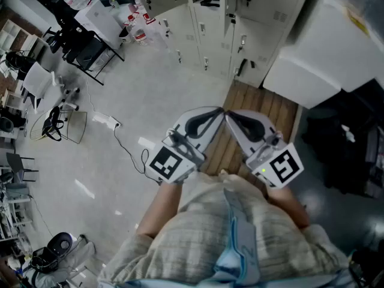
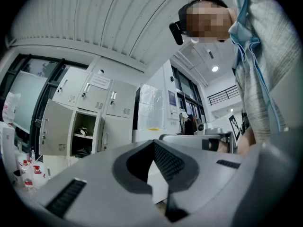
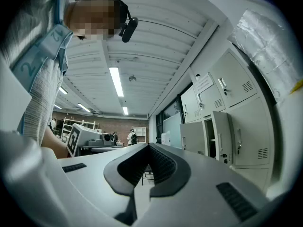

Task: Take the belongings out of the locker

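A bank of pale grey lockers (image 1: 240,17) runs along the far wall. One locker (image 2: 83,135) stands open with its door (image 2: 56,127) swung left. Dark belongings (image 2: 84,132) lie on its shelf, and more dark items (image 2: 82,152) sit below. The right gripper view shows the same open door (image 3: 221,137) edge-on. My left gripper (image 1: 218,114) and right gripper (image 1: 231,114) are held side by side close to my chest, well short of the lockers. Both are shut with nothing between the jaws, and their tips nearly touch each other.
A slatted wooden platform (image 1: 264,110) lies on the floor under the grippers. A large white box (image 1: 324,59) stands at the right. Bottles (image 1: 139,29) stand by the lockers' left end. A cable and power strip (image 1: 108,122) trail over the floor at the left, beside desks and chairs (image 1: 78,41).
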Available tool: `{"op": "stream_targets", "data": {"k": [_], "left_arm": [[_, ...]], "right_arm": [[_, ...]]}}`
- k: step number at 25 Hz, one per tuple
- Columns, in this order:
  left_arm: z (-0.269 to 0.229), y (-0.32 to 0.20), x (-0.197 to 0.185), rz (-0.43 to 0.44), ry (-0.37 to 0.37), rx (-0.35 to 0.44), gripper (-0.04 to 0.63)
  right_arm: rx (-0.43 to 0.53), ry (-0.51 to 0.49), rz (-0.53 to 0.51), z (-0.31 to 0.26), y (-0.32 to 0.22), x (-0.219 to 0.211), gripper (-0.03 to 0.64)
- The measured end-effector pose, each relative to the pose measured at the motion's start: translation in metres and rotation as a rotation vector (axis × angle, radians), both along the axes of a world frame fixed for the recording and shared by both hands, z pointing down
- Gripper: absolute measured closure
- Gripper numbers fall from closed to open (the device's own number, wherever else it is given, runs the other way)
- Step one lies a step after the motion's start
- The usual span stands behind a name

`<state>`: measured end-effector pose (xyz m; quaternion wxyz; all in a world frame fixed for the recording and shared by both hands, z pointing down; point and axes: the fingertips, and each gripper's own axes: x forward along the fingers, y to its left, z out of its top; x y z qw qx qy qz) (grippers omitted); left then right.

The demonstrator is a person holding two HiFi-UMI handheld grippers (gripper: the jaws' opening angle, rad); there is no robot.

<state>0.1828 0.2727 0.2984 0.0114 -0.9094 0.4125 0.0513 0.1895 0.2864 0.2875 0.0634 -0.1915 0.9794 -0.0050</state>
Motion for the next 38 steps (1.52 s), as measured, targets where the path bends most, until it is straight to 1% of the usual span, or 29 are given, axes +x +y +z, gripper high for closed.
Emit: {"op": "stream_targets", "data": {"k": [4,14,23,29,33,38], "left_arm": [[-0.004,0.001,-0.002,0.000,0.003,0.010,0.594],[0.001,0.003,-0.007,-0.008,0.005,0.003,0.594],[0.001,0.014,-0.015,-0.020,0.012,0.005,0.594],[0.001,0.016,-0.043,-0.029,0.026,-0.008,0.594],[-0.001,0.009,-0.066,-0.025,0.025,-0.011,0.594],[0.000,-0.002,-0.096,-0.023,0.035,-0.006,0.594]], "right_arm": [[0.001,0.000,0.000,0.001,0.001,-0.002,0.614],[0.000,0.011,-0.007,0.006,0.004,-0.006,0.614],[-0.040,-0.031,-0.048,0.008,0.014,-0.013,0.614],[-0.032,-0.005,-0.054,0.009,0.015,-0.041,0.614],[-0.047,-0.004,-0.042,0.006,0.009,-0.064,0.614],[-0.044,0.004,-0.031,0.007,-0.002,-0.094,0.614]]}}
